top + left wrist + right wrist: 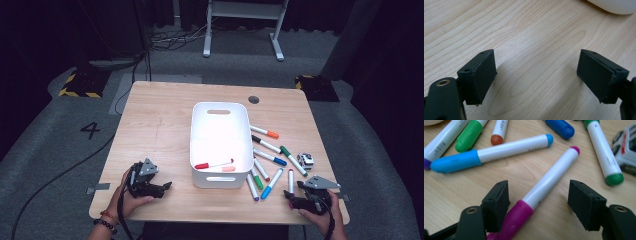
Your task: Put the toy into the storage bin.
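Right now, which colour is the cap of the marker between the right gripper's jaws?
Magenta: the marker shows best in the right gripper view.

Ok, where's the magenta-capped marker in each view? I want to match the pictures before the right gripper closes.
High view: magenta-capped marker lies near the table's front right edge, just ahead of the right gripper.
Right gripper view: it runs diagonally from bottom centre up right, cap low between the open fingers, close to the left-hand one.
Left gripper view: not in it.
Shared landmark: the light blue marker beside it.

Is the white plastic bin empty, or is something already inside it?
Not empty. In the white plastic bin lies one red-capped marker.
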